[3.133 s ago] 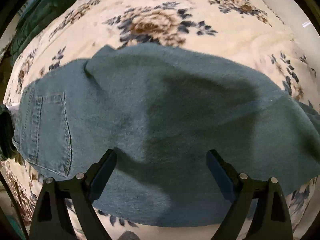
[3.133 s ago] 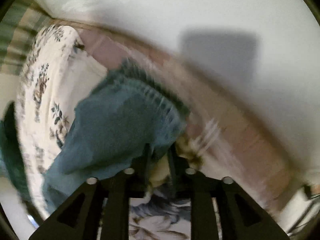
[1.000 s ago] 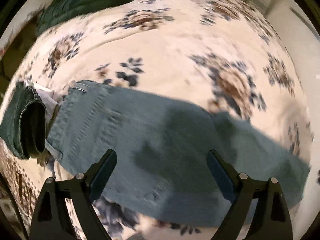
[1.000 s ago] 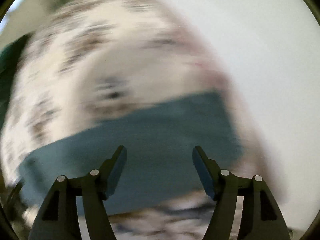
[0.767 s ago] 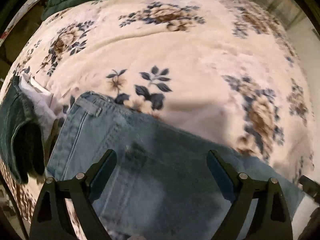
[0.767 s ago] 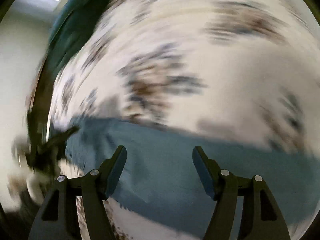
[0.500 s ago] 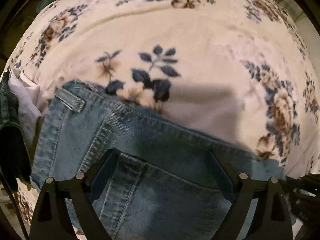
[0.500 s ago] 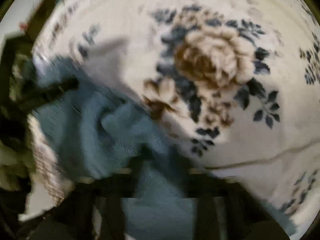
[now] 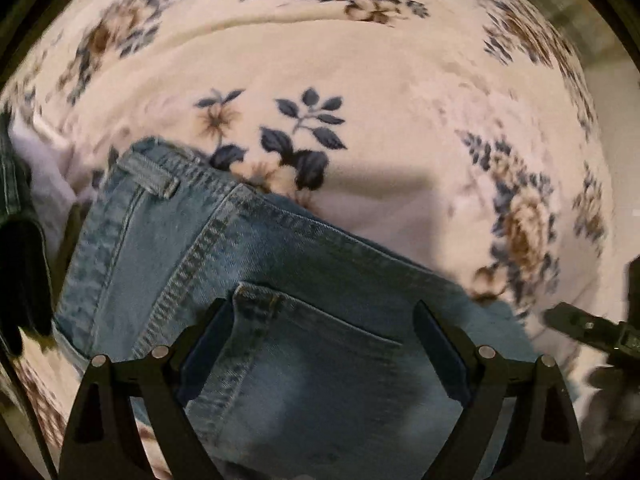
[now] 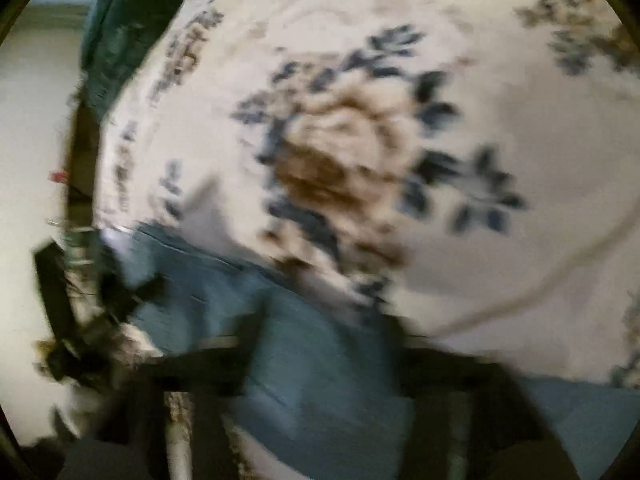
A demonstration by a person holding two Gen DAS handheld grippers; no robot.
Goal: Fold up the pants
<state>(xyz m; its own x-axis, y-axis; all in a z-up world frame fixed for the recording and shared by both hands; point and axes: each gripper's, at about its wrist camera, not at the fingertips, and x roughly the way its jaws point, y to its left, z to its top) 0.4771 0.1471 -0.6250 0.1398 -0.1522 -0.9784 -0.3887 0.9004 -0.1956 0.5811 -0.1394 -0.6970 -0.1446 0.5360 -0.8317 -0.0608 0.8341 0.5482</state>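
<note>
Left gripper point(image 9: 320, 356) points steeply down over the jeans point(image 9: 304, 380), jaws spread wide, nothing between the pads; the back pocket point(image 9: 316, 364) lies directly under the gap and the denim reads as close below, contact not certain. Right gripper point(image 10: 320, 344), badly blurred in its own view, jaws apart and just been opening, with blue cloth lying between them but no visible pinch; looks released rather than held. From the left gripper outward: waistband and belt loop point(image 9: 148, 178) lie up and to the picture's left, the legs run off down and to the right, so the long axis slants across the view. Left hand is the nearer one to the waist end; the right gripper's tip shows at the far right edge, beside the leg side. Jeans are pale, faded blue denim with heavy double stitching, lying flat, seat side up, on the floral bed cover point(image 9: 360, 60). A darker folded garment point(image 9: 20, 256) sits at the left edge.
</note>
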